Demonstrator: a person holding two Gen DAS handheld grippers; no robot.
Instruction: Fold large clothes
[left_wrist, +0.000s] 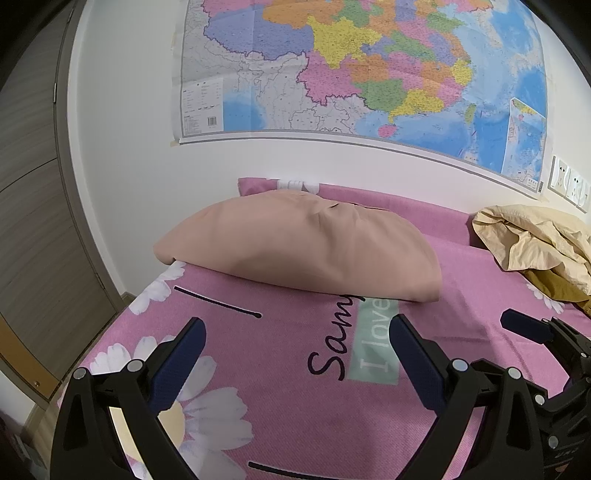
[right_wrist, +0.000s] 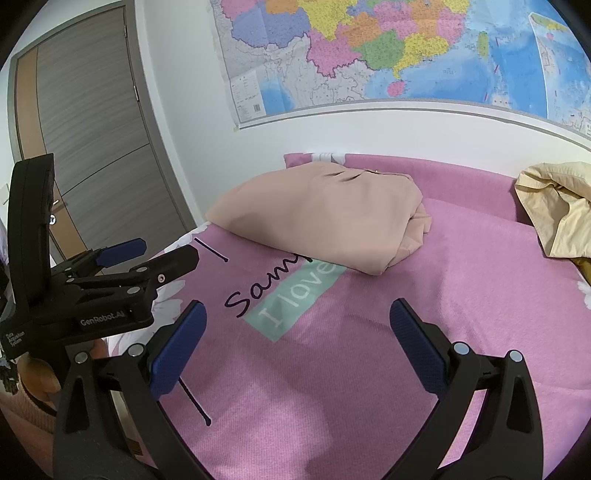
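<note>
both tongs (left_wrist: 295, 325) (right_wrist: 297, 314) gape empty; yellow garment (left_wrist: 535, 240) cut off by frame.

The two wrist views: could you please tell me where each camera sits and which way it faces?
Left wrist: sits on the left hand-held gripper, open above the pink bedspread, facing the folded peach garment and wall map; the right hand-held gripper's tip shows at right.
Right wrist: sits on the right hand-held gripper, open, facing likewise; the left hand-held gripper shows at left.
Shared: garment, bedspread, map, yellow clothes.

Pink bed (left_wrist: 295, 387) carries folded peach garment (left_wrist: 295, 243), crumpled yellow garment (left_wrist: 539, 240).
</note>
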